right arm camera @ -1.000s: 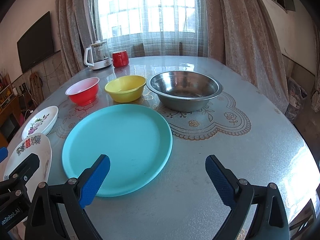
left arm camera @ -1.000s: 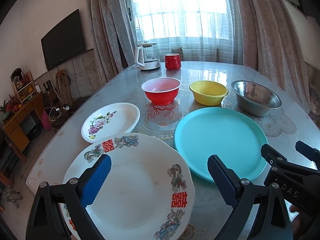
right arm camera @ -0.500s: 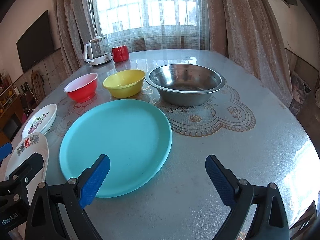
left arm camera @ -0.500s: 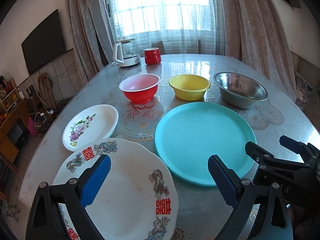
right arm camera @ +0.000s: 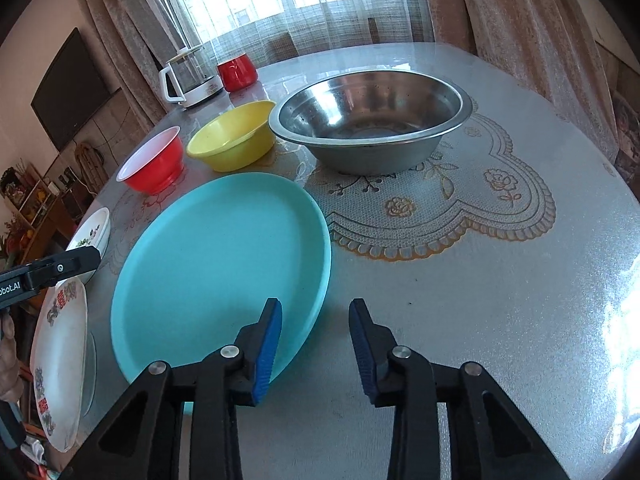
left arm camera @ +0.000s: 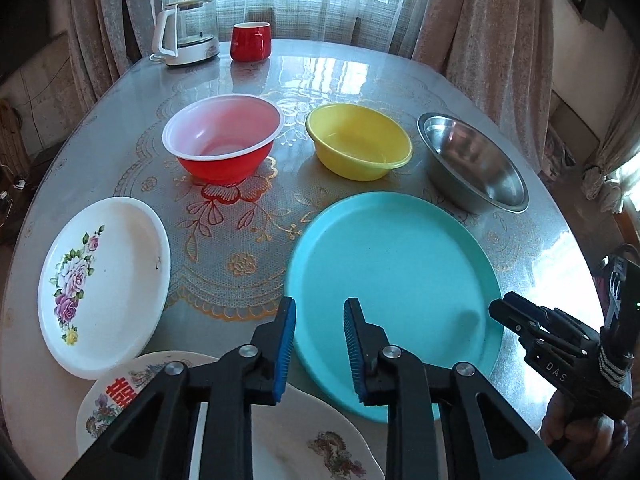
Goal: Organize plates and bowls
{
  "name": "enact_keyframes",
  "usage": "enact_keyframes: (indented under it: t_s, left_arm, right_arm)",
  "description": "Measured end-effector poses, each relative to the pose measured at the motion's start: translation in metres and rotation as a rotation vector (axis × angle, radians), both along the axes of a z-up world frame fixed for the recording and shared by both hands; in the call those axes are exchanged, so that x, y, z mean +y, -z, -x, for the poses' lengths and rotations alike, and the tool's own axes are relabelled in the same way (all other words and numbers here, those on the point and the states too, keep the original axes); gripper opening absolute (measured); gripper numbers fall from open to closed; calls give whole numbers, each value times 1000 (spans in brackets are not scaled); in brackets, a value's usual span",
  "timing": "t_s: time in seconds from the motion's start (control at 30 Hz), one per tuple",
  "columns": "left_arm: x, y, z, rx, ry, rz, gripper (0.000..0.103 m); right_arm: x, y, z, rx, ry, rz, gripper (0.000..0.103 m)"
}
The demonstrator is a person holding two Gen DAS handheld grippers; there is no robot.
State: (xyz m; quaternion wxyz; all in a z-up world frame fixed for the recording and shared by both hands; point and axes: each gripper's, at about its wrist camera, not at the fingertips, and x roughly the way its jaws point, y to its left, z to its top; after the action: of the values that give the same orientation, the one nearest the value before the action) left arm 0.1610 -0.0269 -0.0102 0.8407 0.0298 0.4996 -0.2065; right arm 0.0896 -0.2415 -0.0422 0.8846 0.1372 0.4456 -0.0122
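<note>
A teal plate (left arm camera: 392, 280) (right arm camera: 220, 272) lies in the middle of the table. Behind it stand a red bowl (left arm camera: 224, 144), a yellow bowl (left arm camera: 358, 142) and a steel bowl (right arm camera: 368, 120). At the left lie a white floral plate (left arm camera: 104, 280) and a larger white plate with red characters (left arm camera: 120, 392). My left gripper (left arm camera: 320, 320) hovers over the teal plate's near left rim. Its jaws are closing and the pads touch nothing. My right gripper (right arm camera: 316, 316) hangs over the plate's near right rim, also closing, with the rim below the gap and no grip.
A glass kettle (left arm camera: 188, 32) and a red mug (left arm camera: 250, 42) stand at the table's far edge before the curtains. A television (right arm camera: 72, 88) hangs on the left wall. Bare tabletop (right arm camera: 500, 320) stretches right of the teal plate.
Both grippers' jaws have narrowed from wide apart to a small gap. The left gripper swung from over the big white plate to the teal plate's rim and tilted down. The right one dipped closer.
</note>
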Motion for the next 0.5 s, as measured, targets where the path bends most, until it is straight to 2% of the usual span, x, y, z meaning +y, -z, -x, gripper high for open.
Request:
enact_keyframes:
  t_s: [0.2,0.27,0.37,0.4,0.5]
  left_arm:
    - [1,22,-28,76,-57,-24,23]
    - [-2,26,-33,94,-43,-25,23]
    - [-10,32,-31,71,-6,-76,21]
    - [-11,34,-33,64,-4,-85,20]
    - [-11,35,-30,44,-5,-89,16]
  right_arm:
    - [1,0,-5,1,-23,26,22]
    - [0,0,-6,-1,-34,36,19]
    - [0,1,-8,-5,-51,44,17]
    - [-1,1,-8,-7,-57,37,13]
    - [-4,1,-9,-8,-62,9,13]
